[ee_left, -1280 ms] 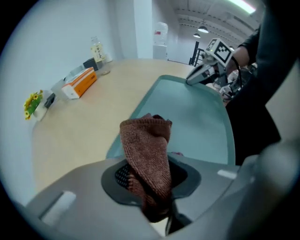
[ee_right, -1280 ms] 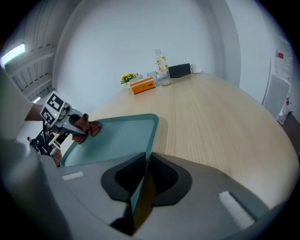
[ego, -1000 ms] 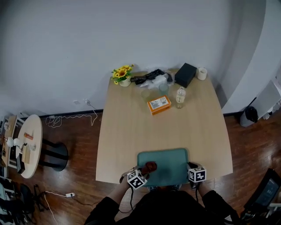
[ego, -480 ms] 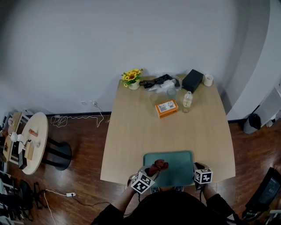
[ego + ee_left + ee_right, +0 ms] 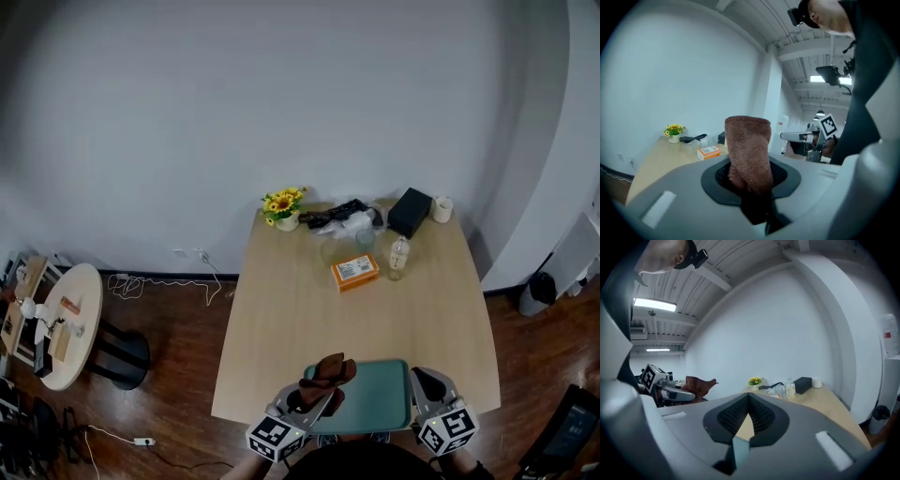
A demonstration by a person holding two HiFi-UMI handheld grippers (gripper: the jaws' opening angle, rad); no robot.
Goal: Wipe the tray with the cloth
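The teal tray (image 5: 377, 398) lies at the near edge of the wooden table (image 5: 281, 309). My left gripper (image 5: 314, 401) is shut on the brown cloth (image 5: 328, 373) and holds it up over the tray's left end. In the left gripper view the cloth (image 5: 749, 154) stands up out of the jaws. My right gripper (image 5: 427, 382) is raised by the tray's right edge. Its jaws are closing, and in the right gripper view the right gripper (image 5: 749, 401) has its tips together with nothing between them. That view also shows the cloth (image 5: 701, 384) off to the left.
At the table's far end stand a sunflower pot (image 5: 284, 208), black cables (image 5: 333, 214), a black box (image 5: 411, 212) and a white cup (image 5: 442, 208). An orange box (image 5: 354, 272) and a water bottle (image 5: 398, 255) sit nearer the middle. A round side table (image 5: 64, 323) stands left.
The left gripper has lifted the cloth up off the tray. Both grippers have risen and come closer to the head camera, and the right one has left the tray's right edge.
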